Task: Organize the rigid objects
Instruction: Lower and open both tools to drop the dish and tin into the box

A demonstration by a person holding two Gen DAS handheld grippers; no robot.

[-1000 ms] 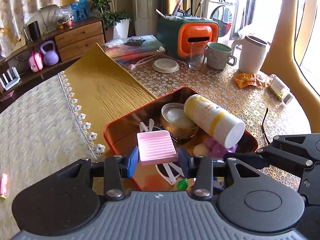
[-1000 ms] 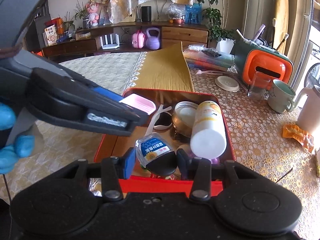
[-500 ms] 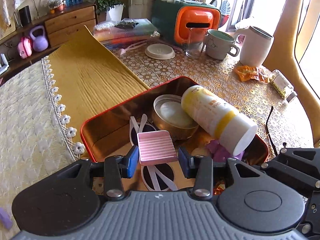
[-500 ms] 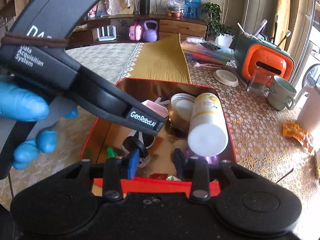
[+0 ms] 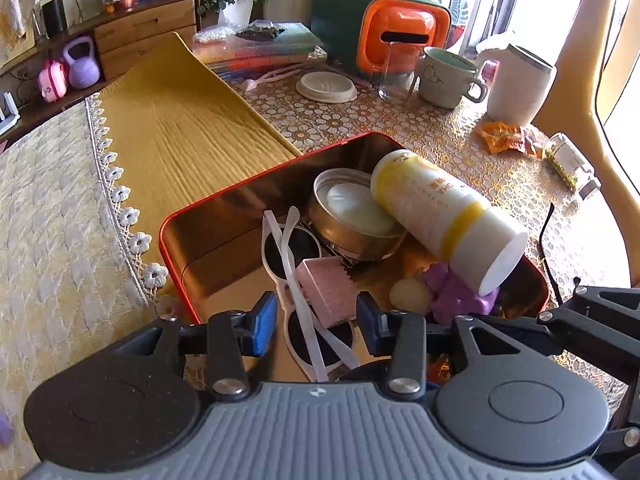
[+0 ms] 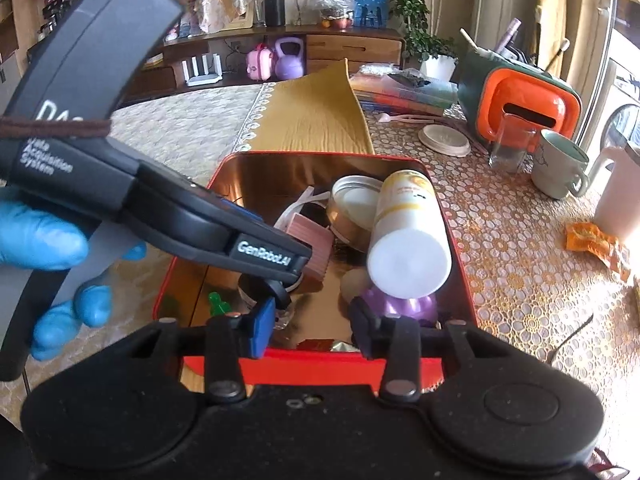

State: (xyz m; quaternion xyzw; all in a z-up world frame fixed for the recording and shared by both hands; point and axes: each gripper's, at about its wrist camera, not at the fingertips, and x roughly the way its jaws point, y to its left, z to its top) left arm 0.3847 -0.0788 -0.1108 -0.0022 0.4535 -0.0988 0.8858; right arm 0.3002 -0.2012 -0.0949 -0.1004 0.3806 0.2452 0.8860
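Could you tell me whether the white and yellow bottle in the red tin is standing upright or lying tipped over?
Tipped over. The bottle lies on its side, leaning across the round metal tin, white cap end lowest.

Right wrist view: red tin [image 6: 320,364] on table.
Left gripper [image 6: 280,264] reaches in, blue-gloved hand [image 6: 44,240] on handle. White bottle [image 6: 408,236] lies over round tin [image 6: 352,212]; pink block [image 6: 312,240] leans tilted. Right gripper [image 6: 310,330] jaws apart, empty.

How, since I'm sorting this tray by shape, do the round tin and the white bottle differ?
The round tin is low and metallic, sitting rim up; the white bottle is tall, yellow-banded, lying tilted against the tin. Both are round and in the red tray.
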